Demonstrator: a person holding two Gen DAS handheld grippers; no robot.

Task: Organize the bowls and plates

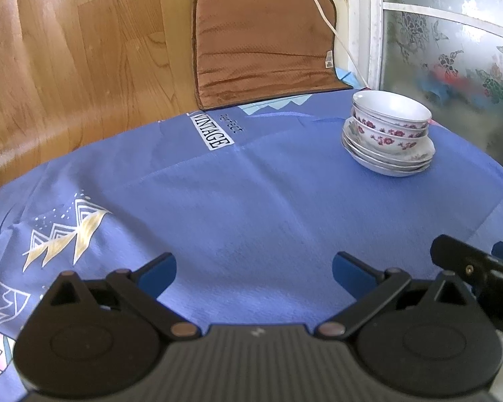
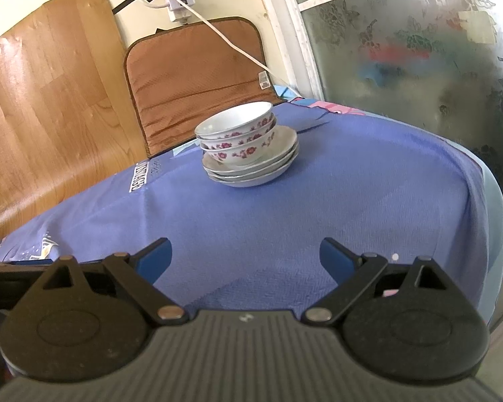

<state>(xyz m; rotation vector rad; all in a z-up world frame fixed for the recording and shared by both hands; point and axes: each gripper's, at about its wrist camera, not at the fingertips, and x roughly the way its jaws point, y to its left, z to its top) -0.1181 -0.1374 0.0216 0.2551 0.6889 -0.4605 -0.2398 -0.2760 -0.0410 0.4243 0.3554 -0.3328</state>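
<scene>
Flowered bowls are seen nested atop stacked plates, upper right of the left view.

Both the left gripper and right gripper are held wide open, empty, over the blue tablecloth, well apart from the stack.

"VINTAGE" on blue tablecloth

left hand-held gripper: ribbed dark grey body, two black round discs, black linkage arms with copper-coloured rivets, blue fingers, small pale mark at body centre. right hand-held gripper: same build, silver rivets, blue fingers, small white dot beside the right linkage.
</scene>
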